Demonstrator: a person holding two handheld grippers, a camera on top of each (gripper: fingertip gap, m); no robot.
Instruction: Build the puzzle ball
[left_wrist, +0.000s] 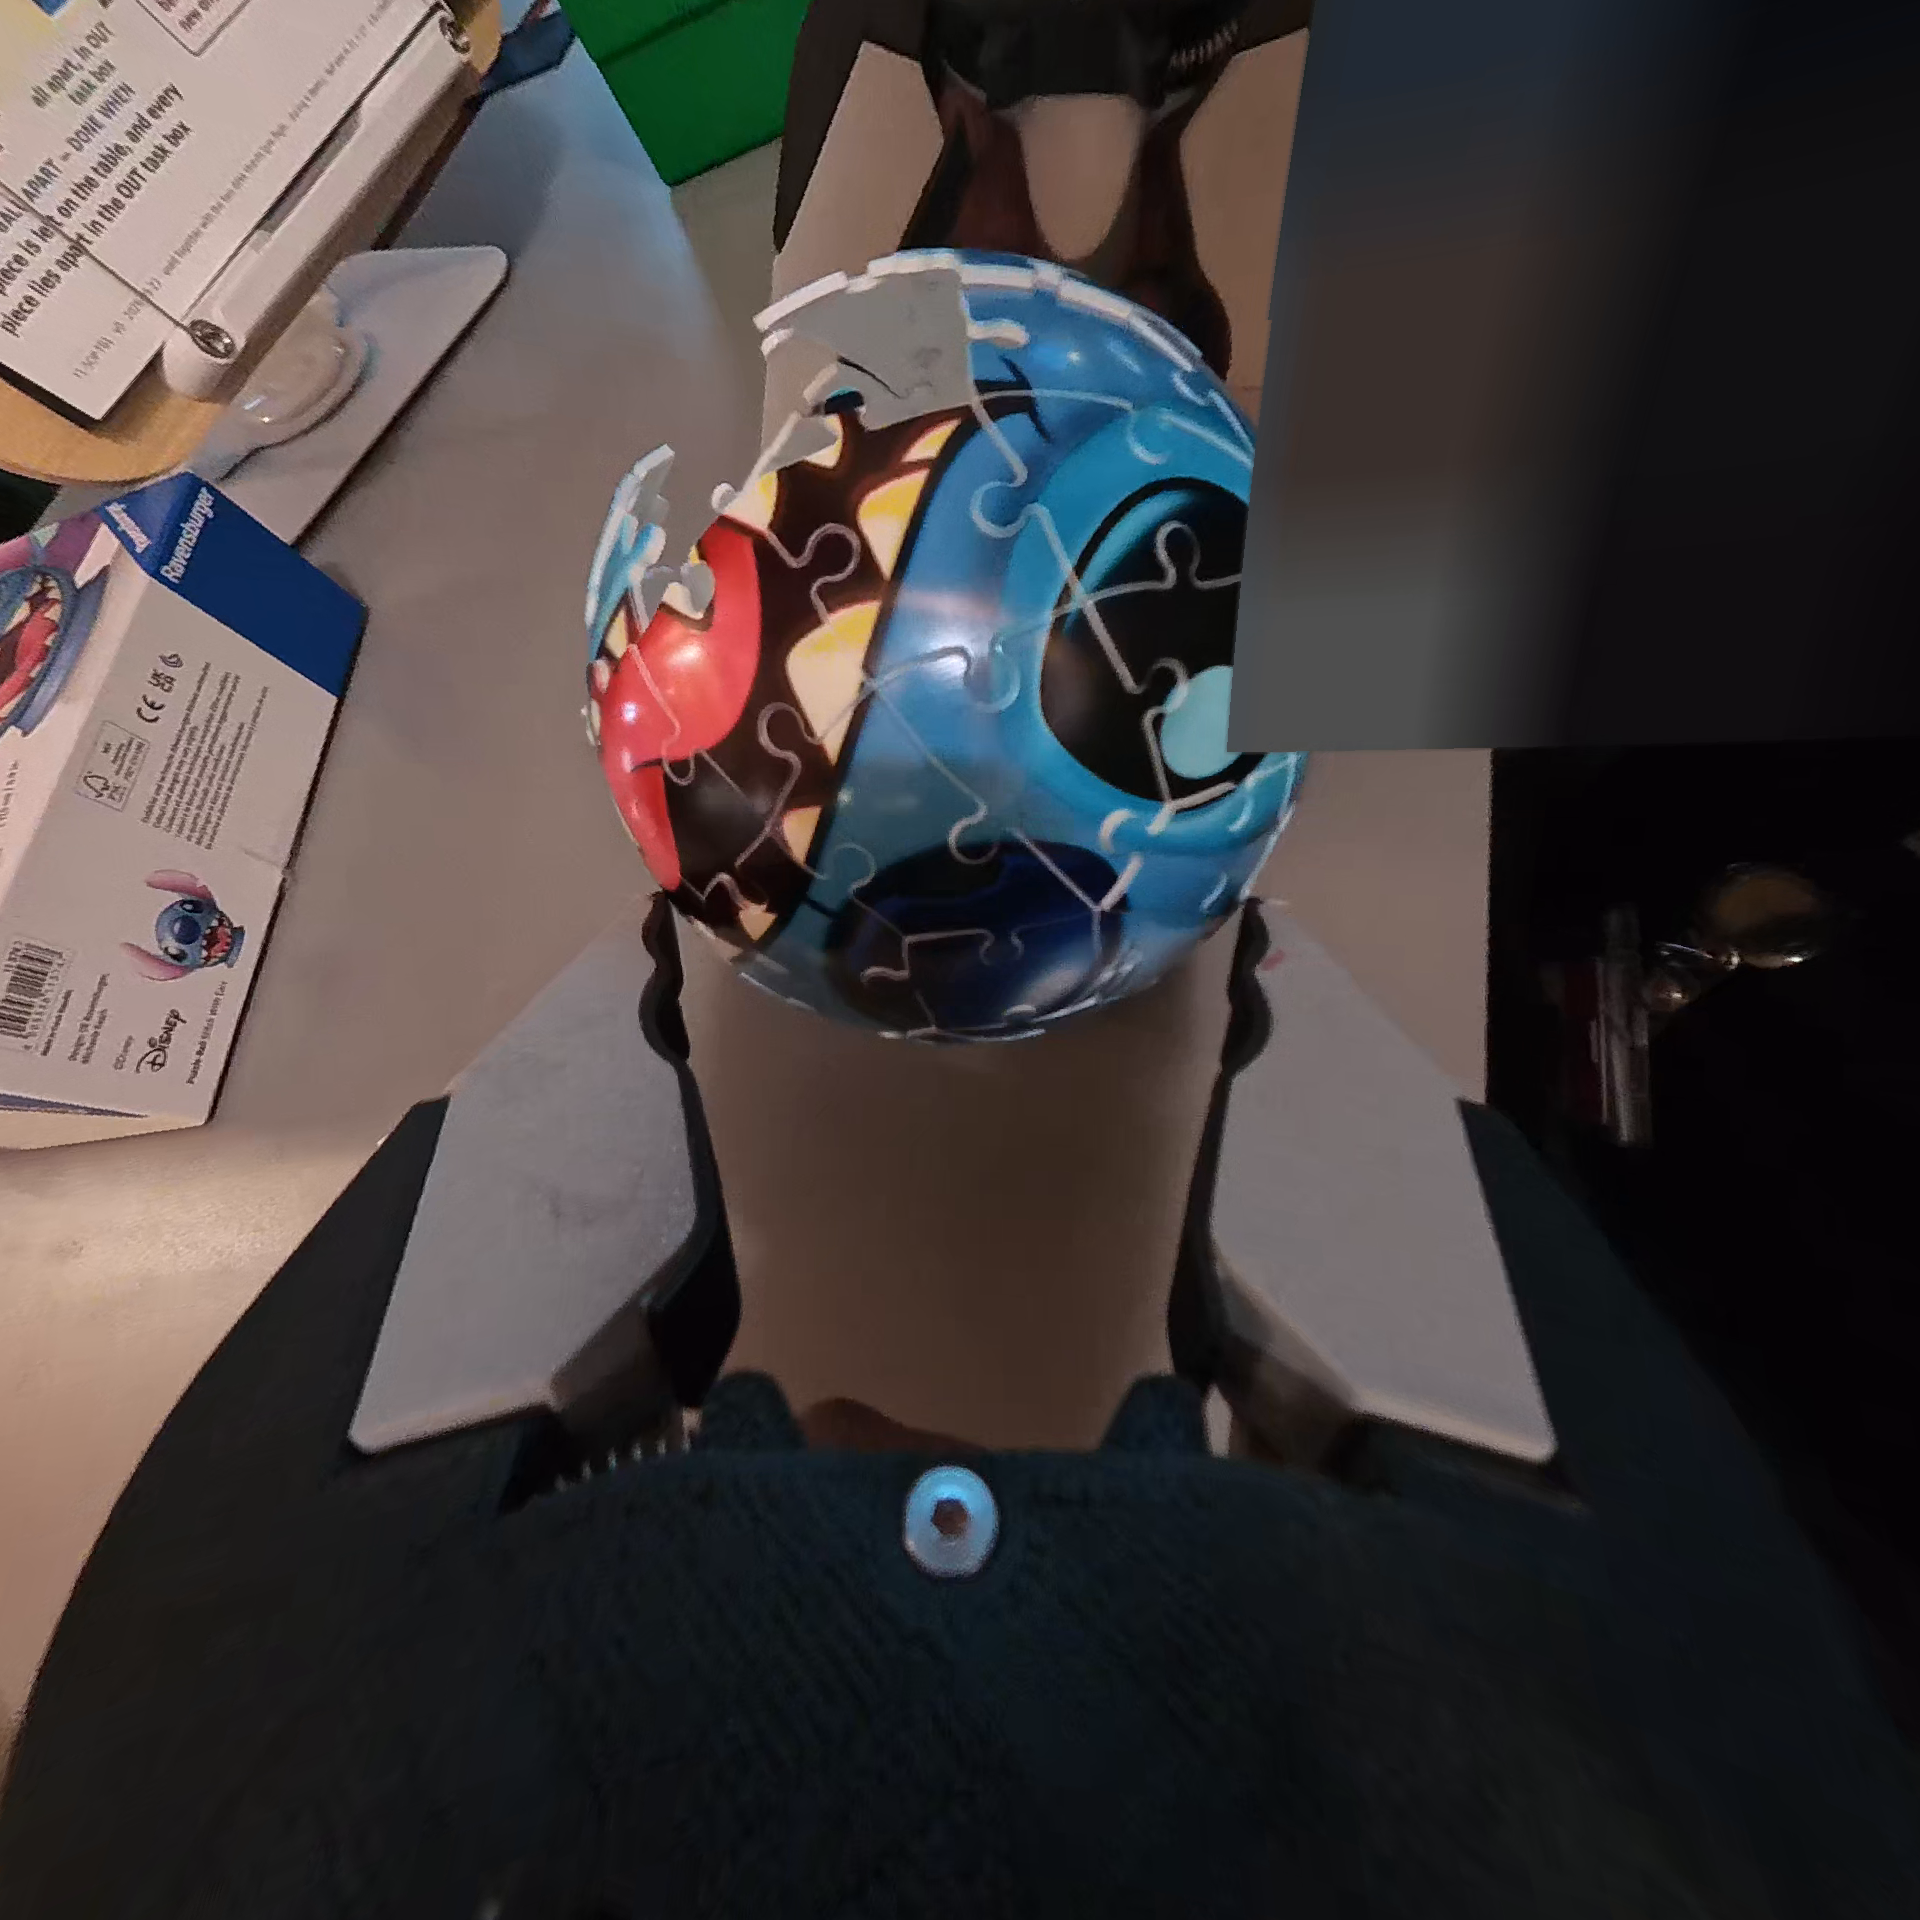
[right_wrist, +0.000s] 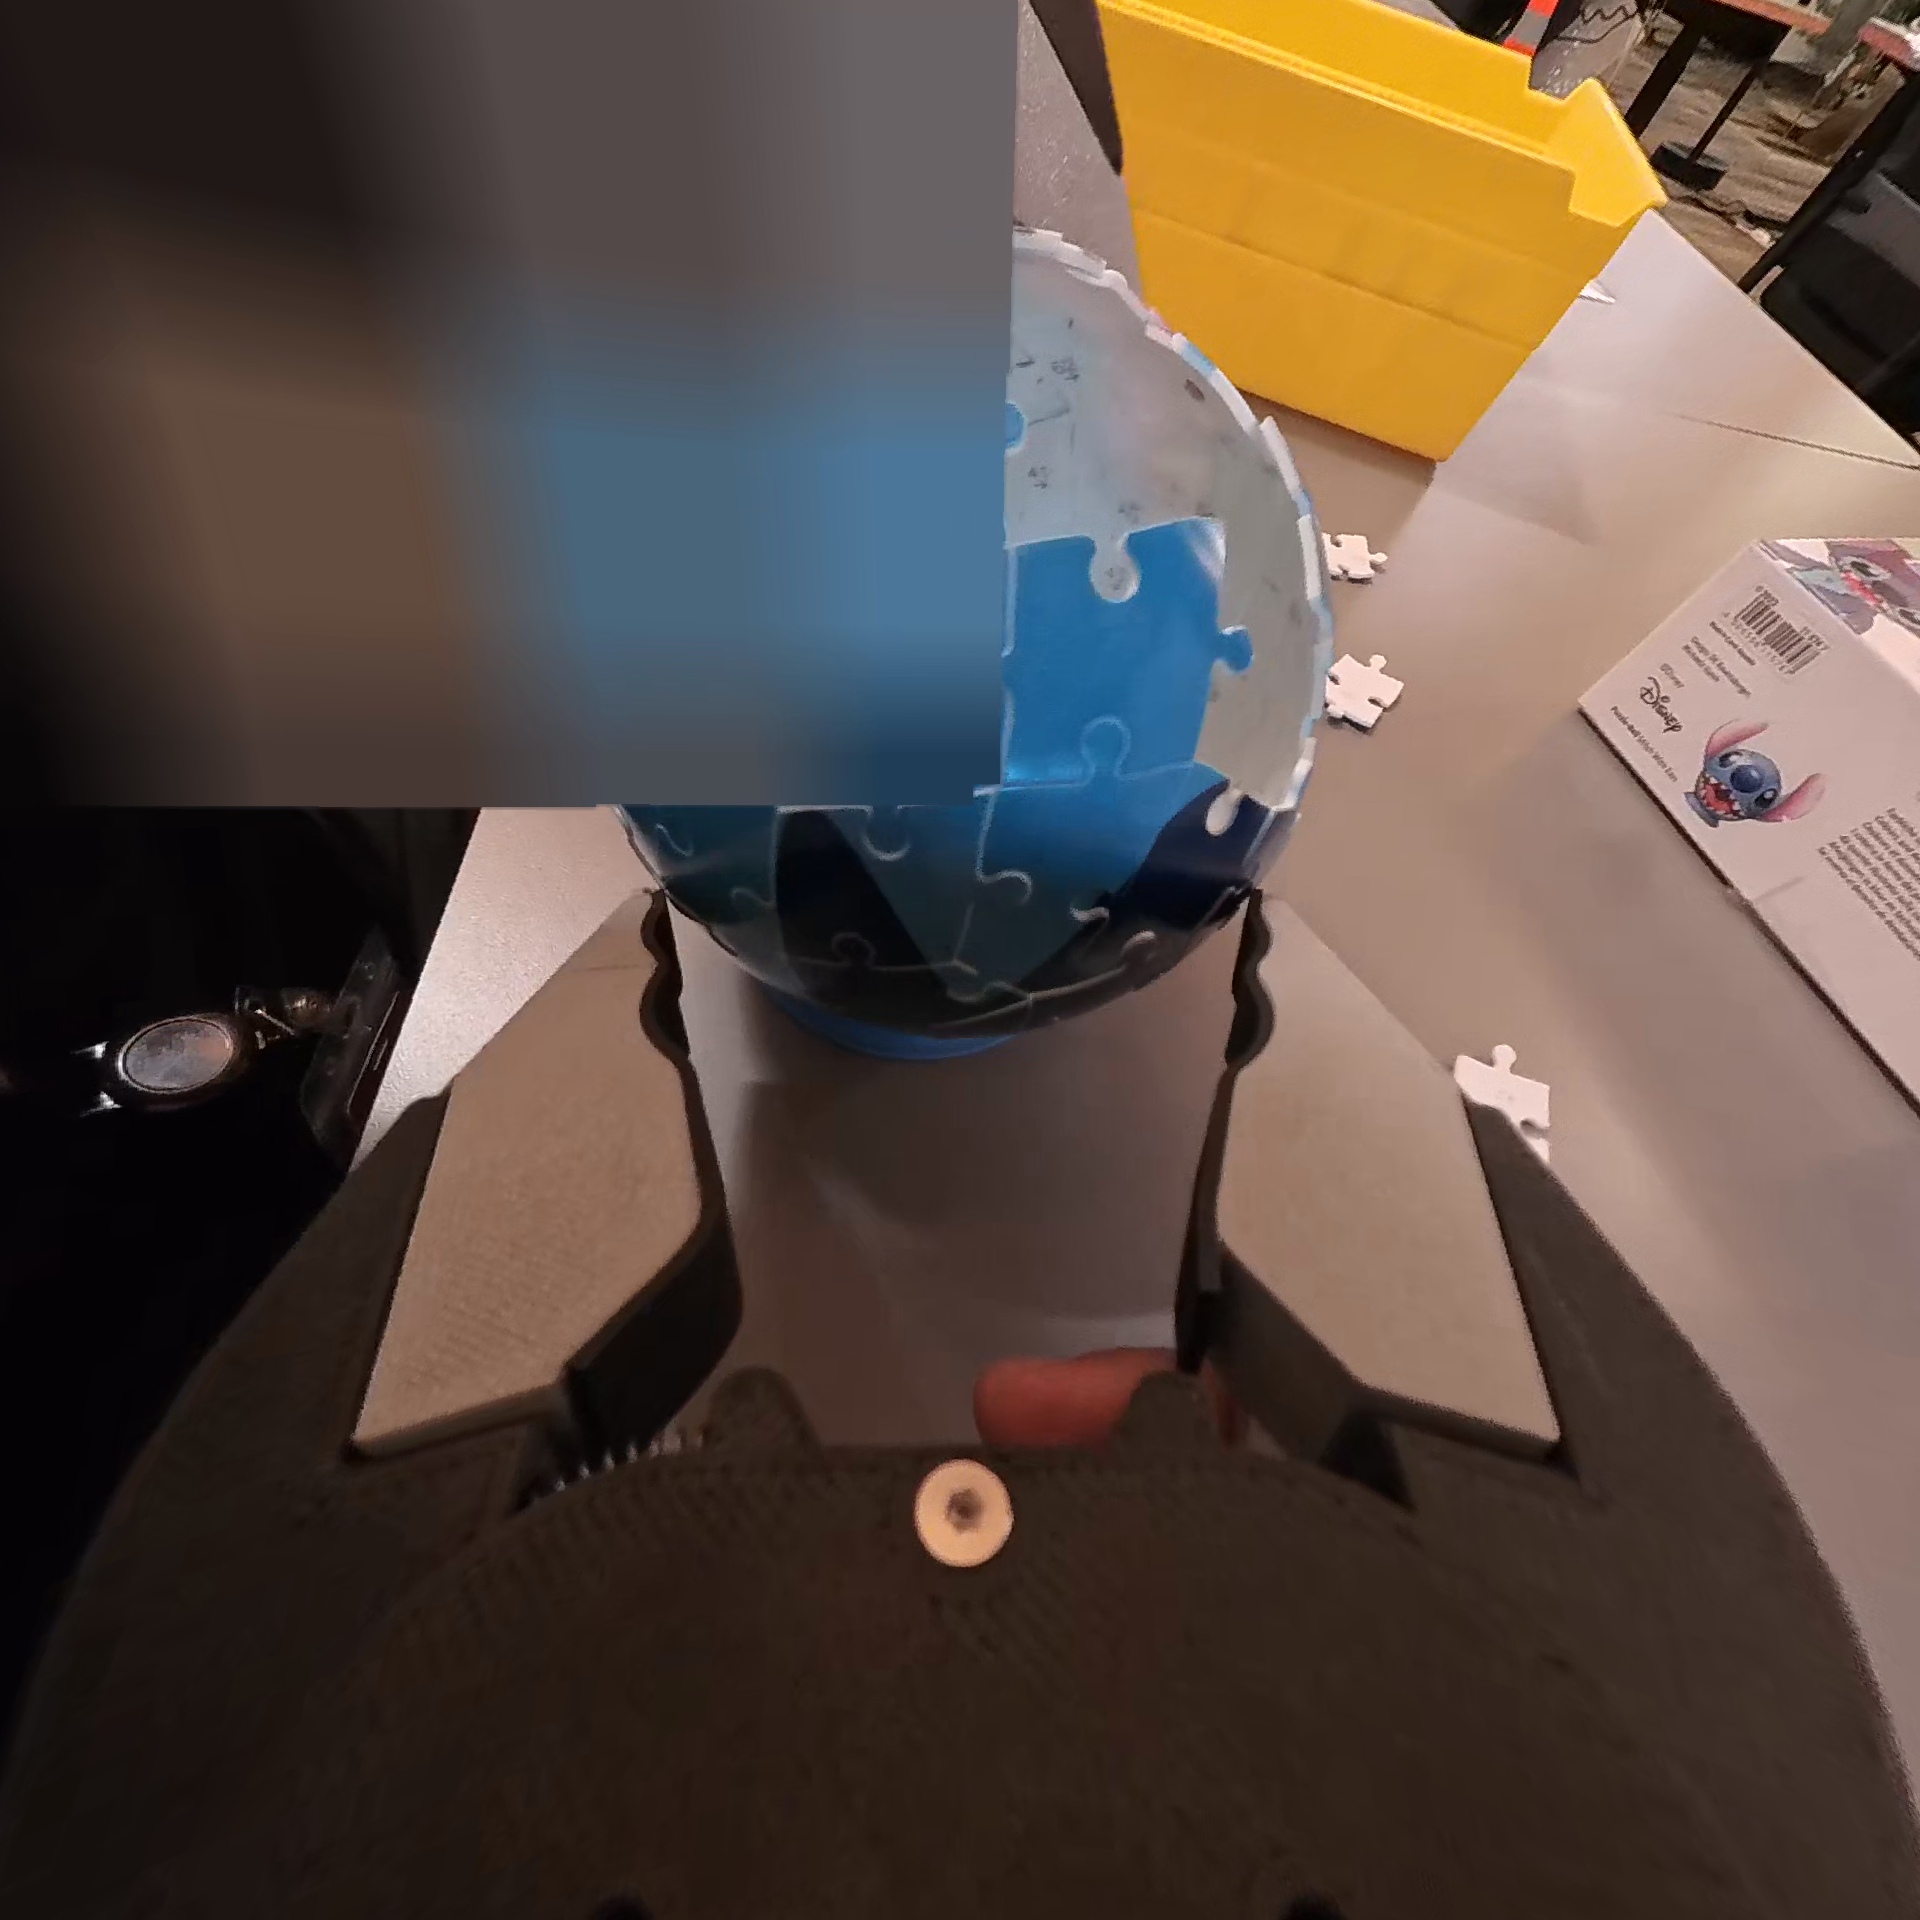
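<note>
Both grippers, left (left_wrist: 956, 914) and right (right_wrist: 956, 914), spread around the puzzle ball (left_wrist: 935, 665); box (left_wrist: 156, 790), 3 loose pieces (right_wrist: 1361, 686) nearby.

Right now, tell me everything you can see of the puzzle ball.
The puzzle ball is a glossy, hard-looking shell of interlocking curved pieces, printed with a blue cartoon face, red tongue and dark mouth. It is unfinished: gaps near the top expose its pale inner side. In the right wrist view it sits upright on a blue base ring on the grey table, partly blurred over. Whether either gripper's fingers touch it is unclear.
</note>
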